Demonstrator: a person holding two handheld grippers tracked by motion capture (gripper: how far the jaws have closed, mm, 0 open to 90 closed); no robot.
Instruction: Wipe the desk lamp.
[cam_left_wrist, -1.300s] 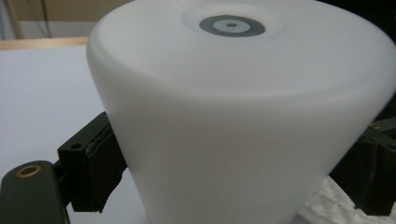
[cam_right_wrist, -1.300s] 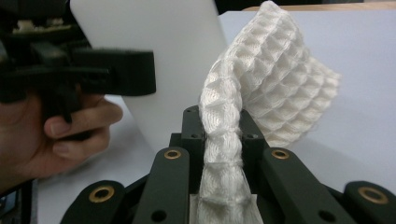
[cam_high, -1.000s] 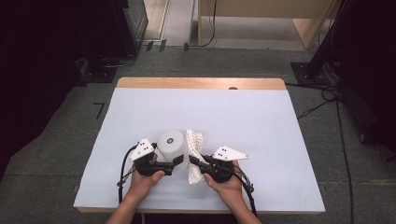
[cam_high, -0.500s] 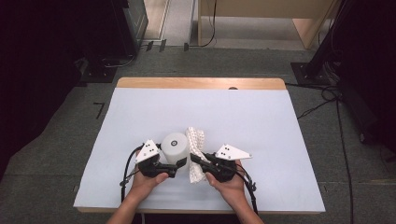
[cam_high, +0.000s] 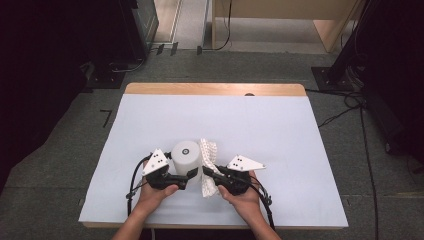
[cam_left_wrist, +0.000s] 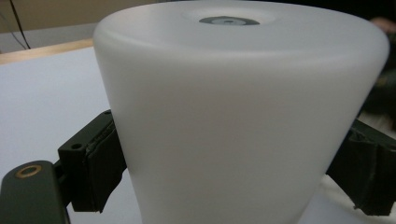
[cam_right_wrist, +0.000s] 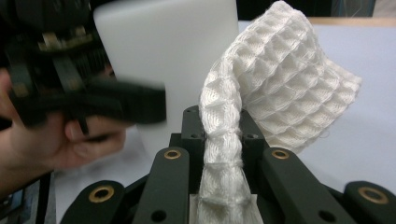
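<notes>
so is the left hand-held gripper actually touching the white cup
Touching. In the left gripper view the left hand-held gripper has a black pad pressed flat against each side of the white cup, no gap showing.

Very little shifts here. Your left gripper (cam_high: 184, 172) carries the white plastic cup (cam_high: 186, 154) a touch to the right of where it sits a second ago, toward the waffle-weave cloth (cam_high: 209, 152). The gap between the two narrows slightly. Your left hand (cam_high: 156, 192) follows by the same small drift, no more than that.
</notes>
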